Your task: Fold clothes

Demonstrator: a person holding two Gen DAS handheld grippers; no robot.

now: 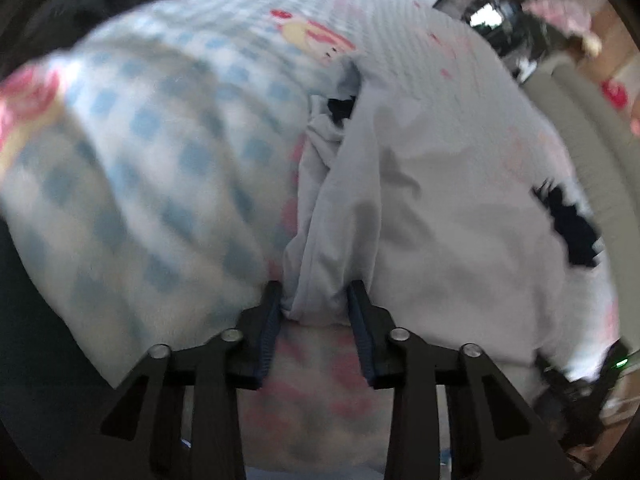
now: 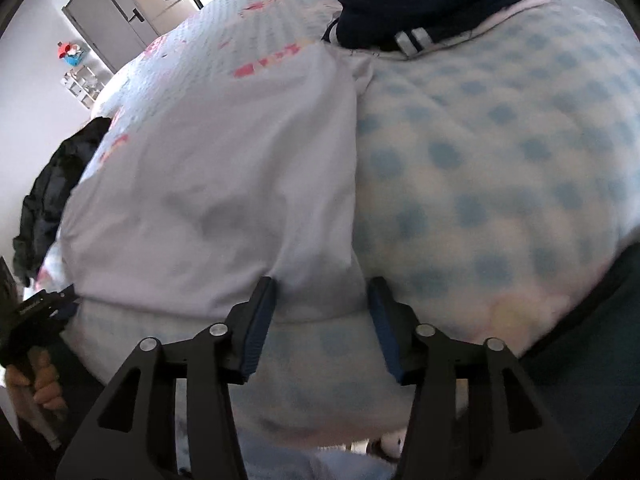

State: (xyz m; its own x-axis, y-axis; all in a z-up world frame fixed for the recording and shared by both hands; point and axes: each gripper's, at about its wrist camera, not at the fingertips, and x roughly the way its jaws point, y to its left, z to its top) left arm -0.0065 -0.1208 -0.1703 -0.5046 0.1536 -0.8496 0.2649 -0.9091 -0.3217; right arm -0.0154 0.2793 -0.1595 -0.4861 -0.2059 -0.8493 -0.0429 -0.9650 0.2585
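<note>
A bed [image 2: 520,168] is covered by a quilt checked in blue and white, with pink and red printed figures toward its far side. A white garment [image 2: 224,176] is spread flat on the quilt, its near hem at the edge of the bed; in the left wrist view the same white garment [image 1: 440,184] is seen bunched into folds at its near end, with a black printed patch on it. A folded dark navy garment [image 2: 424,4] with white stripes is laid on a pale pink one [image 2: 532,0] near the far side of the bed, well apart from the near edge.
</note>
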